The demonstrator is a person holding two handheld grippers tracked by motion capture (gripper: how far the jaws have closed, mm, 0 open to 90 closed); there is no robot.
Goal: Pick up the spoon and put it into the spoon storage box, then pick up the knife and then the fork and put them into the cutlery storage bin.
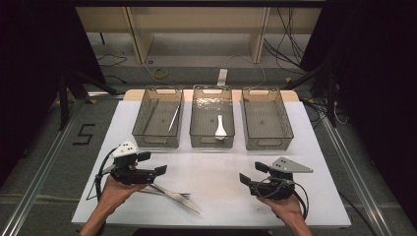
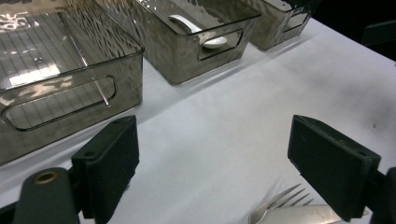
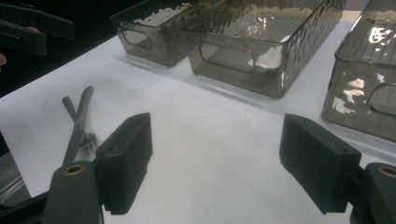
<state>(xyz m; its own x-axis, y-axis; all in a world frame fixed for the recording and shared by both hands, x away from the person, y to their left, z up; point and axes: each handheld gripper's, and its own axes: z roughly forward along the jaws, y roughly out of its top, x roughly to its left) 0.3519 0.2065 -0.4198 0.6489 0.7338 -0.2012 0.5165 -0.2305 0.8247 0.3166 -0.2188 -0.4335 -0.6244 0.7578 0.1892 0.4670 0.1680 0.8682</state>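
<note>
Three clear grey bins stand in a row at the back of the white table [image 1: 216,167]. The left bin [image 1: 158,118] holds a thin metal stick [image 1: 173,118], the middle bin [image 1: 212,118] a white spoon [image 1: 220,129], and the right bin [image 1: 266,118] looks empty. A fork [image 1: 167,192] and a knife [image 1: 184,200] lie crossed near the front left. My left gripper [image 1: 153,163] hovers open just above them, with the fork's tines [image 2: 280,204] below its jaws. My right gripper [image 1: 252,172] stands open over bare table at the front right, nothing between its jaws.
The bins' handle cut-outs face me: the left bin [image 2: 65,79], the middle bin [image 2: 196,37] with the spoon [image 2: 205,35], the right bin [image 2: 280,18]. In the right gripper view the crossed cutlery [image 3: 78,122] lies to the left. Metal rails and cables edge the table.
</note>
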